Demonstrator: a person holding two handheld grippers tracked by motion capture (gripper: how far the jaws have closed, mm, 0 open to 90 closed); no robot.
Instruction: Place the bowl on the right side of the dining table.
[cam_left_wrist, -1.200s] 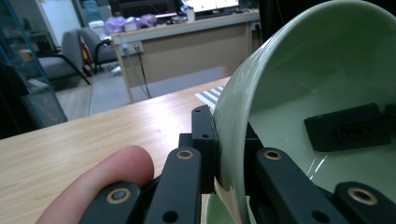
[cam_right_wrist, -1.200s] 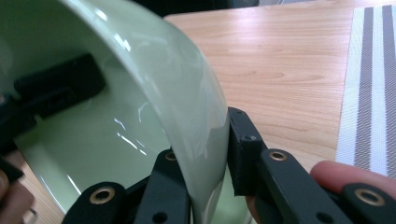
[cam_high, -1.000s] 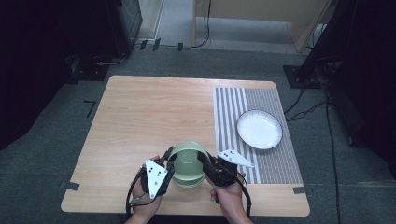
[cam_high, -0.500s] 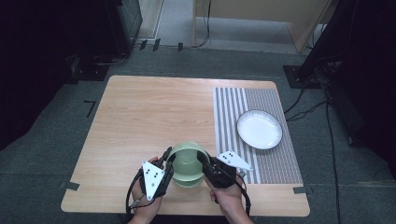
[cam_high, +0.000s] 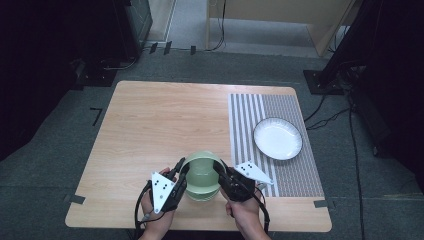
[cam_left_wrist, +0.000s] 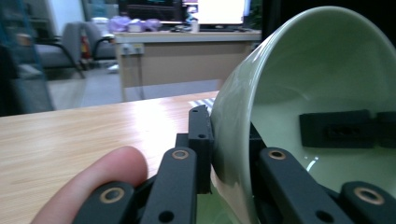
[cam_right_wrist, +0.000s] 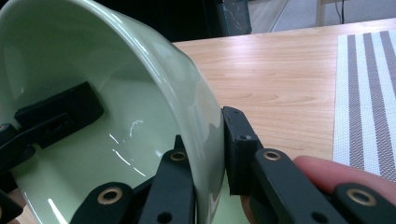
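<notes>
High view: against the pictures a second and half a second back, we find almost nothing changed. The bowl (cam_high: 202, 175) sits at the same near-centre spot on the surface (cam_high: 150, 120), with the left gripper (cam_high: 181, 170) and right gripper (cam_high: 220, 170) on its two sides as before. If anything the bowl looks slightly more tipped, its mouth turned toward us, but we cannot be sure. We read this as a two-handed hold already made and the lift only beginning; the carry has not started. The plate (cam_high: 277, 138) lies on the striped mat (cam_high: 270, 145) at far right, well apart from the bowl.

Left gripper view: the left gripper (cam_left_wrist: 229, 154) pinches the bowl (cam_left_wrist: 322, 84) wall, one jaw outside and one inside the rim. The bowl is pale green, glossy, smooth and empty. It is tilted, mouth facing sideways. A dark pad of the other gripper shows pressed on the inner wall farther off. A fingertip rests at lower left.

Right gripper view: the right gripper (cam_right_wrist: 205, 149) likewise pinches the bowl (cam_right_wrist: 93, 70) wall, one jaw on each side of the rim. Highlights run across the glazed inside; no chips or contents visible. The mat (cam_right_wrist: 364, 84) lies to the right on the surface. With a glossy wall held at two rim points, we judge slipping the main risk.
</notes>
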